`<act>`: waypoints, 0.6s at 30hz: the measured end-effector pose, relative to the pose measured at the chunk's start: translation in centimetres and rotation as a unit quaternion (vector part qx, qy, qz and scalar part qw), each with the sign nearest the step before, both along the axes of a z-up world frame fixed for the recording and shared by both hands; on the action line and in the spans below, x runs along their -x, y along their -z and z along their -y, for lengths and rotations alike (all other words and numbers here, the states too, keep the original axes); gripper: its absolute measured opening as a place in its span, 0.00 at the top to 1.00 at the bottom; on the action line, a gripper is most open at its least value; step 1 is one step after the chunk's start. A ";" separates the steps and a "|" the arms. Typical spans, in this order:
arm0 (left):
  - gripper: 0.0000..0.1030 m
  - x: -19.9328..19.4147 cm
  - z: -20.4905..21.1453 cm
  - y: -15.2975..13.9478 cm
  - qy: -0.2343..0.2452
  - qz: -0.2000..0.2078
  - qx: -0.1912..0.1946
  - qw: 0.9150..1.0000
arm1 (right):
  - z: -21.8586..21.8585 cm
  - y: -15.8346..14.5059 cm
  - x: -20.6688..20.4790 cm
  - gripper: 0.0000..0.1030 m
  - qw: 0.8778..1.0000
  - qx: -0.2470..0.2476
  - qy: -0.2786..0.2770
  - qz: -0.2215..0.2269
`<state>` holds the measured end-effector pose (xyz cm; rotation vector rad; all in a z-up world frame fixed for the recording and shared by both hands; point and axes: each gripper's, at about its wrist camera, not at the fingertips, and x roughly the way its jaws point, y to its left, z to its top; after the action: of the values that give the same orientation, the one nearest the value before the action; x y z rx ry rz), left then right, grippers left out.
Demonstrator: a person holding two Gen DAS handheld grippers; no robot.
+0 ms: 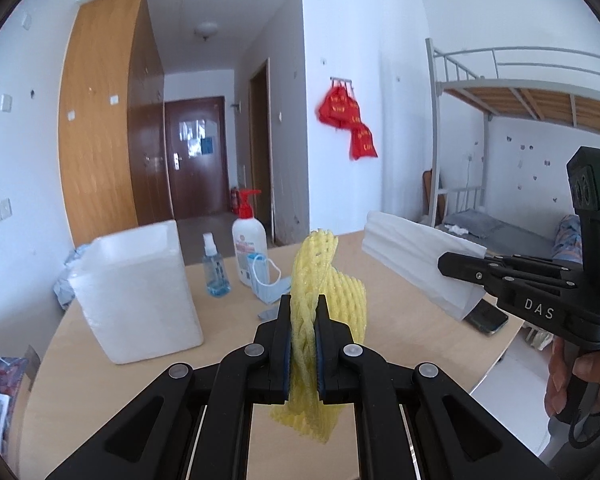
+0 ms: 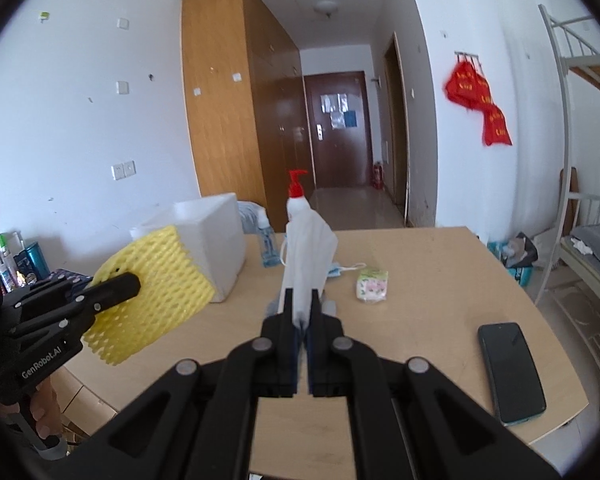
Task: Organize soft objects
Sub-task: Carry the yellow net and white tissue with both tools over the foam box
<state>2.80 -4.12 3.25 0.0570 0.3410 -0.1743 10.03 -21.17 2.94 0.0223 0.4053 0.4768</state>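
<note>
Both grippers are up off the table, each with something soft pinched in it. The left gripper is clamped on a yellow foam net, the kind that sleeves fruit; the mesh is squeezed flat between the two fingers and bulges out above and below them, hanging in the air over the near part of the table. From the right wrist view the same net shows as a broad yellow sheet held in front of the white foam box.

The right gripper is closed on a white face mask, which stands up from the fingers, its top edge in front of the red-capped pump bottle. In the left wrist view the mask sticks out sideways from the right gripper's tip, above the table's right side.

On the table itself, the foam box sits at the left, with a small blue spray bottle and the pump bottle just beside it towards the middle. Blue masks lie in a loose heap in front of the bottles. A small pack of tissues rests apart, near the table's middle, and a dark phone lies flat near the right edge.
</note>
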 end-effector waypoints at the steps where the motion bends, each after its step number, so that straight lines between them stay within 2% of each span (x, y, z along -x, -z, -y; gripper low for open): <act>1: 0.91 0.4 0.0 -0.1 -0.002 0.004 -0.001 1.000 | 0.0 -0.1 0.3 0.95 1.000 -0.001 -0.001 0.003; 10: 0.91 3.3 0.2 -0.5 -0.012 0.017 -0.006 1.000 | 0.2 -0.3 2.7 0.95 1.000 -0.009 -0.007 0.020; 18: 0.91 3.6 -0.2 -0.7 -0.032 0.014 -0.004 0.999 | 0.2 0.1 3.1 0.95 1.000 -0.011 -0.014 0.020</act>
<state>-0.83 -3.91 3.92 0.0560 0.3145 -0.1092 6.98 -21.39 2.88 0.0281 0.3625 0.5086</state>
